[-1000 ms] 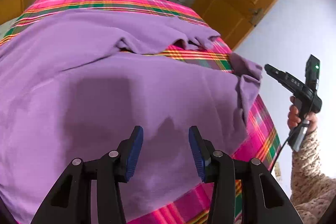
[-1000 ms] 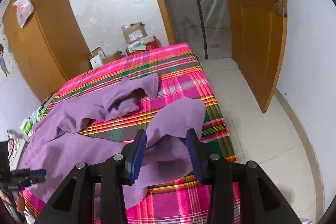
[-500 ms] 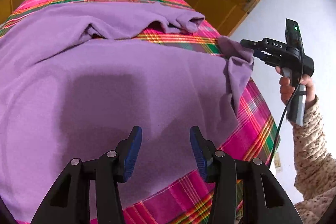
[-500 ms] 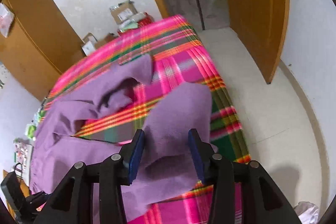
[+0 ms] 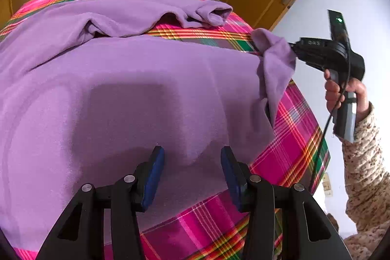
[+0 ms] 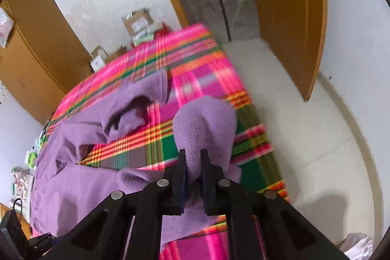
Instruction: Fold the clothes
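Observation:
A purple long-sleeved garment [image 5: 146,89] lies spread on a bed with a pink plaid sheet [image 5: 292,138]. My left gripper [image 5: 192,151] hangs open just above the garment's body near its front edge, with nothing between its pads. My right gripper [image 6: 193,154] has its jaws closing on the end of the near sleeve [image 6: 204,118], and the cloth is bunched and pinched between the pads. From the left wrist view the right gripper [image 5: 292,48] meets that sleeve at the bed's right edge. The other sleeve [image 6: 146,94] lies crumpled farther back.
A person's hand [image 5: 341,87] in a speckled knit sleeve holds the right gripper off the bed's right side. Cardboard boxes [image 6: 137,21] stand behind the bed by the wall. A wooden door [image 6: 287,16] stands open over pale floor [image 6: 304,138]; a wardrobe [image 6: 31,52] is at the left.
The right gripper came down onto the near sleeve's end and its jaws went from wide apart to pinching the cloth. The left gripper drifted a little over the garment, still open.

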Action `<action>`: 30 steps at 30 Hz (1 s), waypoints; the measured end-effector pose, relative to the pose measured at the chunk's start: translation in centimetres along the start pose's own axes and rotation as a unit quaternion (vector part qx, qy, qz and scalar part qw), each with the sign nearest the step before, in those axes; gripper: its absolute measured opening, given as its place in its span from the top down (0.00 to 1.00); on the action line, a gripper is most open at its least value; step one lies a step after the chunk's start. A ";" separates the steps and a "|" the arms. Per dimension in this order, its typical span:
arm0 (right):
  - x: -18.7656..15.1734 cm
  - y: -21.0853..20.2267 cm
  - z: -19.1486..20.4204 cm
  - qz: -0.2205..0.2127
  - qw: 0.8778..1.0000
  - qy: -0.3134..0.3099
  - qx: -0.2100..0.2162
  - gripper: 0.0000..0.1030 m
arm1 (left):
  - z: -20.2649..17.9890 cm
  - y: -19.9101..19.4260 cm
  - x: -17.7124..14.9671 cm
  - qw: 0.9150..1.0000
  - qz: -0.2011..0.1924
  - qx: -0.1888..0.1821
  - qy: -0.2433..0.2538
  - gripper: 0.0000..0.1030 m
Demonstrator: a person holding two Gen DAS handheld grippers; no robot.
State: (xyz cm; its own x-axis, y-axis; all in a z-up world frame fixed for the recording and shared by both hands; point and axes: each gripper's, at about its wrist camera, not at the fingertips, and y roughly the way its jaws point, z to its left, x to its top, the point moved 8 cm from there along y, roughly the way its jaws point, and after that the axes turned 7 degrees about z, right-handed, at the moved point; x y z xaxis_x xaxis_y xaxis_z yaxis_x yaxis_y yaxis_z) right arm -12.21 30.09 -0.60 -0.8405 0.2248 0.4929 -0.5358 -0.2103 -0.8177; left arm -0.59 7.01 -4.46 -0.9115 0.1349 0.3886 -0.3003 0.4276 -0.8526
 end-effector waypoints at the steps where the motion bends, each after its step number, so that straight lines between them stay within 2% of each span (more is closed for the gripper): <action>1: 0.1 -0.5 -0.4 -0.009 1.000 0.001 -0.002 0.90 | -0.1 0.0 0.0 1.000 -0.002 0.001 0.001 0.52; 10: 0.1 -4.6 -4.3 -0.073 0.997 0.024 -0.001 0.91 | -2.4 0.5 -0.1 0.999 -0.004 0.007 0.031 0.52; 21: -2.6 -2.6 -9.8 -0.054 0.995 0.077 0.030 0.91 | -3.7 1.5 -0.5 0.999 0.012 0.016 0.041 0.52; 30: -4.1 -2.7 -11.3 -0.053 0.992 0.097 0.052 0.90 | -3.6 1.4 -0.8 0.999 0.013 0.019 0.039 0.51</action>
State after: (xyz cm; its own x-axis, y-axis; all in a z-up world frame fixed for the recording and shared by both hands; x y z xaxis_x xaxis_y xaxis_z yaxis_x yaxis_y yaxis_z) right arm -6.43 40.51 -3.83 -0.7533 0.4282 0.4992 -0.6340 -0.2709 -0.7244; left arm 0.77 10.69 -4.69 -0.8950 0.2142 0.3912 -0.2894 0.3883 -0.8749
